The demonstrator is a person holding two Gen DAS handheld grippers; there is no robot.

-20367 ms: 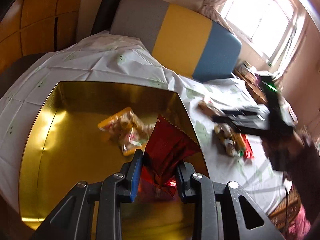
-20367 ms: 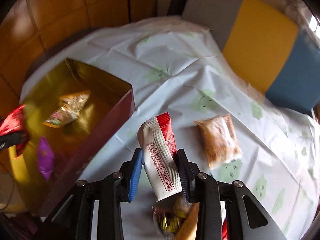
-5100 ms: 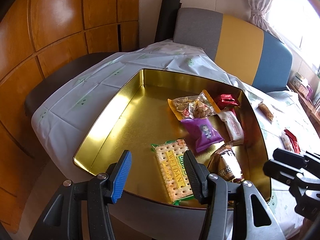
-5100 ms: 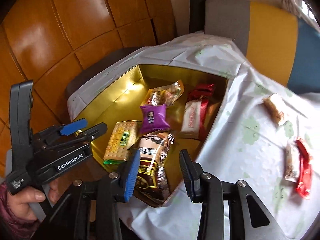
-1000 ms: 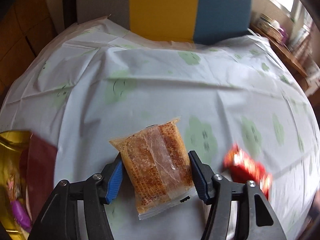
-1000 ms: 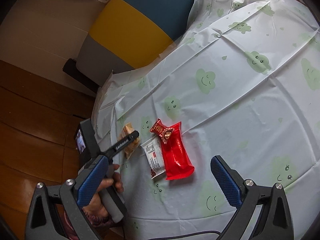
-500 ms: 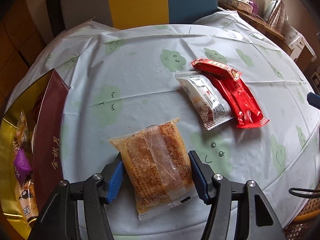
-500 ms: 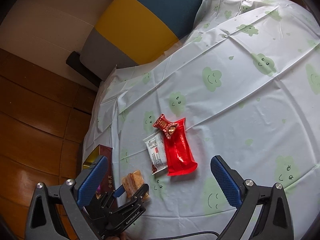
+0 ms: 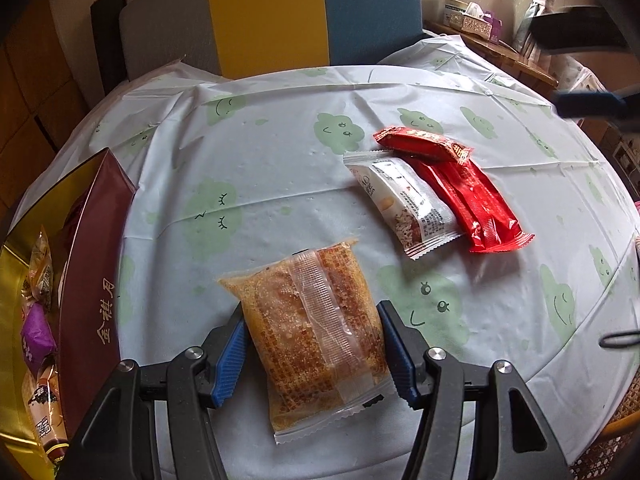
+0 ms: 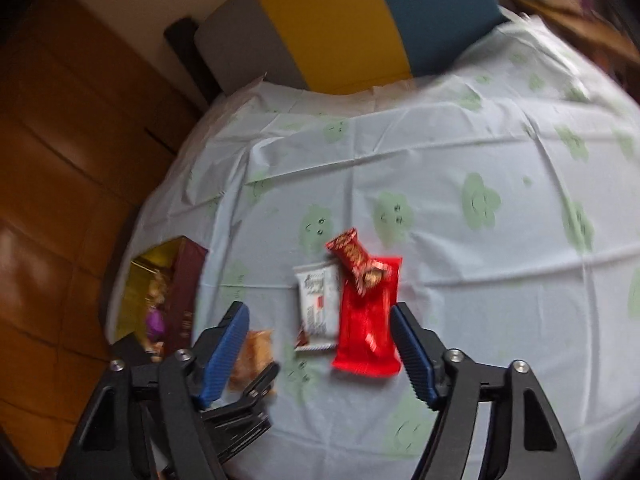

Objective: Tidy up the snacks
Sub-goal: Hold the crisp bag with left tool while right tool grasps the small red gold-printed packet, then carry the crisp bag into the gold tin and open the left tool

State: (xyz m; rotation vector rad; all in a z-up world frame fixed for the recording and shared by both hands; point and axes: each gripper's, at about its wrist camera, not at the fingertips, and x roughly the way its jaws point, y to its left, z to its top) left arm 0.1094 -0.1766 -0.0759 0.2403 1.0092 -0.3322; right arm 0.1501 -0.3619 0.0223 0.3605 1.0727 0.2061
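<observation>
Left tongs (image 9: pixel 312 354) clamped on a clear packet of brown crumbly snack (image 9: pixel 316 328), held over the bench (image 9: pixel 280 160) near its left edge, beside the gold tin (image 9: pixel 92 248). Right tongs (image 10: pixel 320 354) apart, jaws just been closing with nothing gripped, above the red packet (image 10: pixel 368 320) and white packet (image 10: pixel 318 304) mid-bench.

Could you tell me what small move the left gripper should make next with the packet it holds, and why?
Probably carry it left to the gold tin: the left gripper is shut on the orange snack packet, and other snacks already lie in that tin.
</observation>
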